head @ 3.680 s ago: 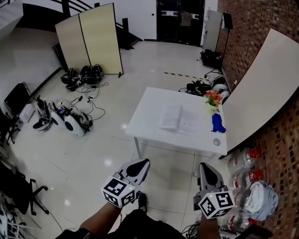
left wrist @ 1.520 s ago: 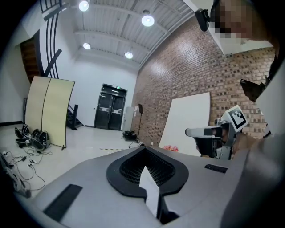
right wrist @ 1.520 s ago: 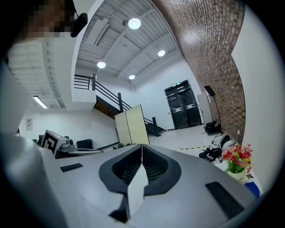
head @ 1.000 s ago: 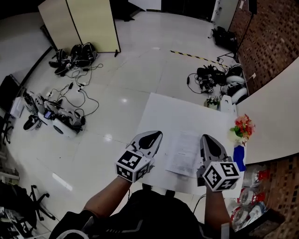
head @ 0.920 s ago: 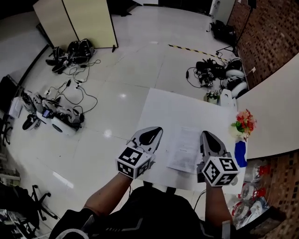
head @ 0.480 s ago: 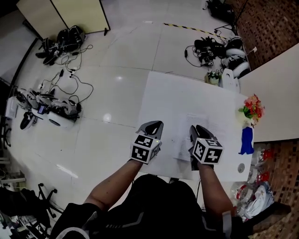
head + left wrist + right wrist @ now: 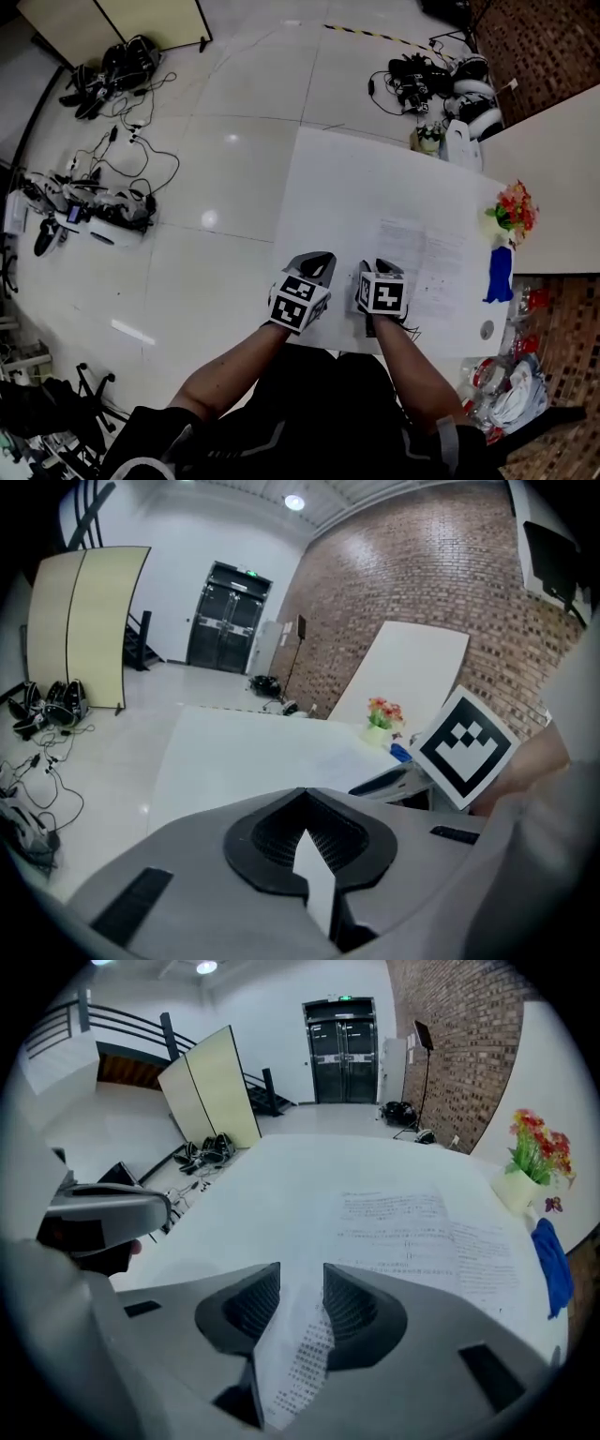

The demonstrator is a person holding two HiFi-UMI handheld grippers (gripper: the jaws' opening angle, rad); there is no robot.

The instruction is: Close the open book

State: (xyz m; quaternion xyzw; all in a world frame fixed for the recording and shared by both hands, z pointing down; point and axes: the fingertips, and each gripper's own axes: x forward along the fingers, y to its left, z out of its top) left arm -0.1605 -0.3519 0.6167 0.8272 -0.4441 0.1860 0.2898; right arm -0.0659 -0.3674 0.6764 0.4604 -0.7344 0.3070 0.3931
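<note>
The book [image 7: 424,262] lies open and flat on the table [image 7: 375,178], so the task is at its reach step: nothing is gripped yet.

The right gripper [image 7: 300,1279] points steeply down at the near left part of the book. Its fingers are apart and opening. Printed page shows in the gap between them, but the pads do not press on it. The rest of the book spreads ahead of these fingers and off to their right. The far page ends near the flowers [image 7: 534,1162].

The left gripper [image 7: 304,803] has its fingers closed together on nothing. It hangs over bare table to the left of the book, with the right gripper just beside it on its right.

As I judge it, the next move belongs to the right fingers. They should settle on the outer edge of the left half, with one finger slid under the cover or page stack and the other on top. Then they close, lift that half, and swing it over the spine onto the right half. Catching only a single sheet would probably crease it, so the bite needs to take the whole stack. The closed left fingers could press the book down to stop it sliding.
</note>
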